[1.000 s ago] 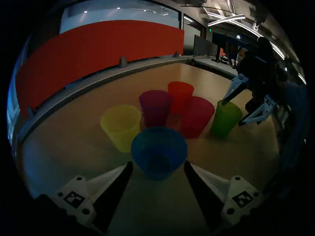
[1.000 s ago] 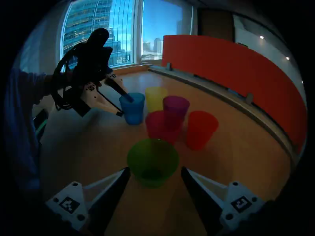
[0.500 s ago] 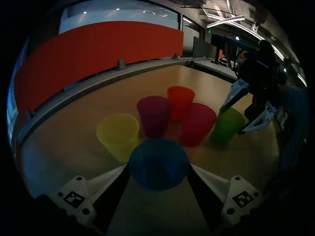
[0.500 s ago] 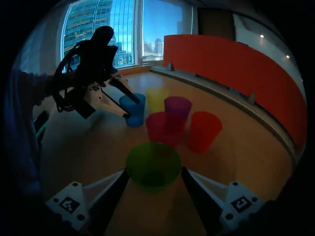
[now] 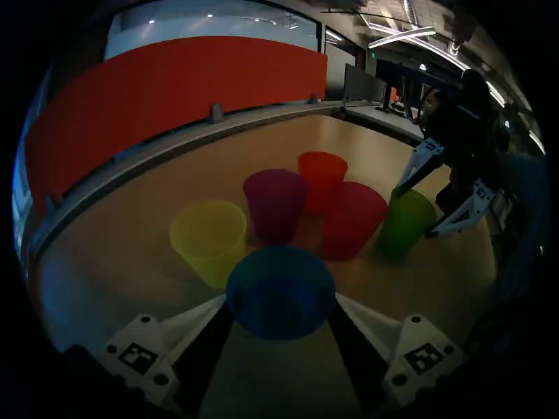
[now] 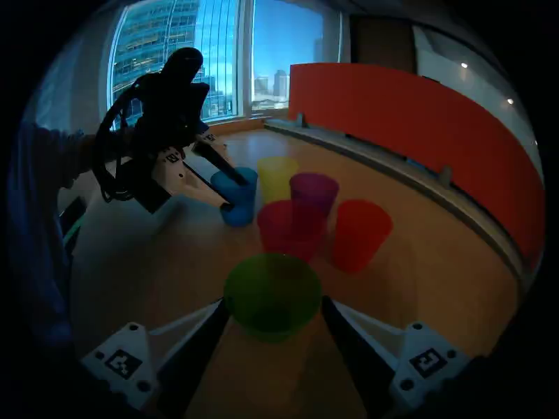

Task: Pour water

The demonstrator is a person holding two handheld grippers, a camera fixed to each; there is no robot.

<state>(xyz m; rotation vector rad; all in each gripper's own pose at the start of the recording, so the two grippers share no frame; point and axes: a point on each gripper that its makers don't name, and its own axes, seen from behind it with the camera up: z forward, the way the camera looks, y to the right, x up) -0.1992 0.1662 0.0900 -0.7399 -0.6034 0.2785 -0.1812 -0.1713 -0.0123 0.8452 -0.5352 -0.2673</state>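
A: Why a cup in each gripper?
B: We clamp the left gripper [image 5: 280, 302] on the blue cup [image 5: 279, 290] and the right gripper [image 6: 273, 302] on the green cup [image 6: 272, 290]. Both sit on the table [image 5: 126, 265] by the other cups [image 5: 276, 202]. Prob one pours, one catches.

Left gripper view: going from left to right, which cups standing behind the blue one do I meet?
Yellow plastic cup, purple plastic cup, orange plastic cup, dark red plastic cup, green plastic cup.
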